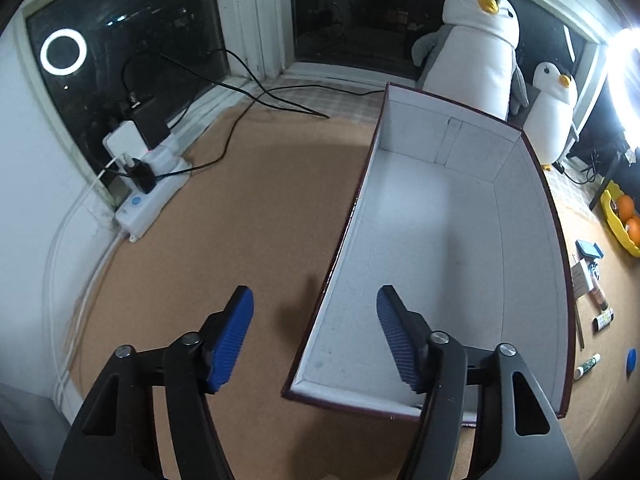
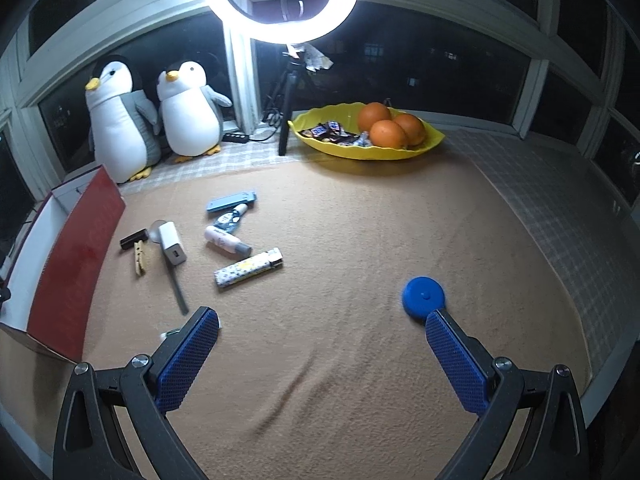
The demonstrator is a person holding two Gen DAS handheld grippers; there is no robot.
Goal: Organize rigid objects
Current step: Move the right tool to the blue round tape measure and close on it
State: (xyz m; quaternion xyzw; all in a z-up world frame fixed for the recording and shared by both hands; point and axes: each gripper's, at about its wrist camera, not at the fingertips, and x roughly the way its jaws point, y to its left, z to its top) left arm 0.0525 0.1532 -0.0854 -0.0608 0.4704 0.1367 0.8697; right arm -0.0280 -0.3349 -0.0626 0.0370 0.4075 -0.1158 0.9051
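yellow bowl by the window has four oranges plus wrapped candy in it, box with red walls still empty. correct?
Not quite: the yellow bowl holds three oranges, not four, as the right wrist view shows. The wrapped candy is in it, and the left wrist view shows the box empty.

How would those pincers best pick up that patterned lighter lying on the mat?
Probably across the middle of the lighter's long body, coming from above with the right gripper turned so its pads close on the narrow sides. It lies flat with open mat around it, so nothing crowds the fingers.
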